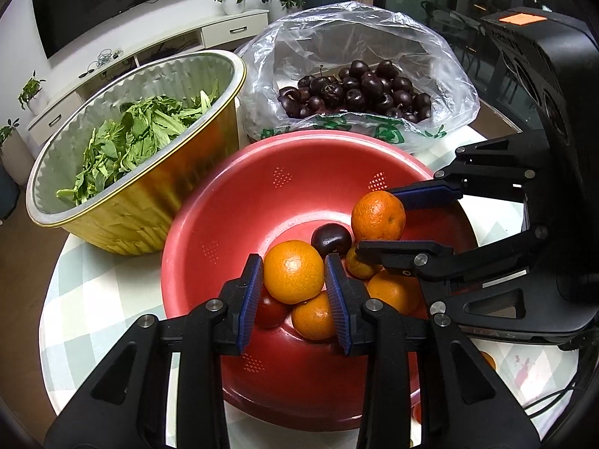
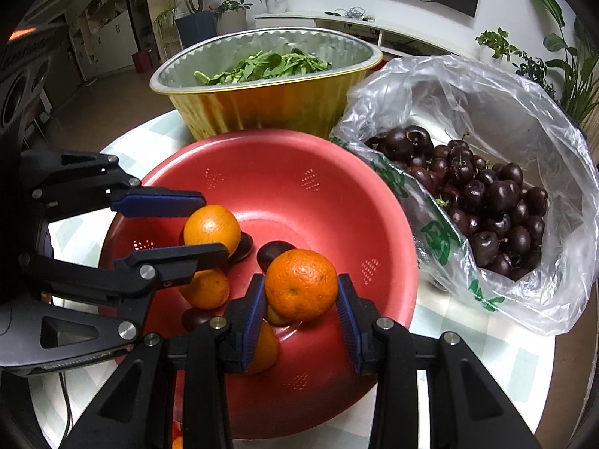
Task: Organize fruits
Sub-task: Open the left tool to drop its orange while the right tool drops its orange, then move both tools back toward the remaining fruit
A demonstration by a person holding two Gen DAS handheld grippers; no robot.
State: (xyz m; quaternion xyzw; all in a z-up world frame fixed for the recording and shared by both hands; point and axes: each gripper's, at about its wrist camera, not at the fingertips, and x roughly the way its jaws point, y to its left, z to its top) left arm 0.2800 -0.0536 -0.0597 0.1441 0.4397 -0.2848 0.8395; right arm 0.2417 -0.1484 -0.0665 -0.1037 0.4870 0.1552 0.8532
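A red colander bowl (image 1: 239, 202) (image 2: 284, 172) holds several oranges and a few dark cherries. My left gripper (image 1: 294, 284) is shut on an orange (image 1: 294, 271) above the bowl; it also shows in the right wrist view (image 2: 207, 224) with that orange (image 2: 211, 230). My right gripper (image 2: 301, 295) is shut on another orange (image 2: 301, 284); it also shows in the left wrist view (image 1: 378, 220) with its orange (image 1: 378, 215). A loose cherry (image 1: 331, 239) lies in the bowl between them.
A clear plastic bag (image 1: 359, 37) (image 2: 486, 112) full of dark cherries sits behind the bowl. A gold foil tub (image 1: 142, 205) (image 2: 269, 104) holds green leaves. All stand on a round table with a checked cloth (image 1: 93, 292).
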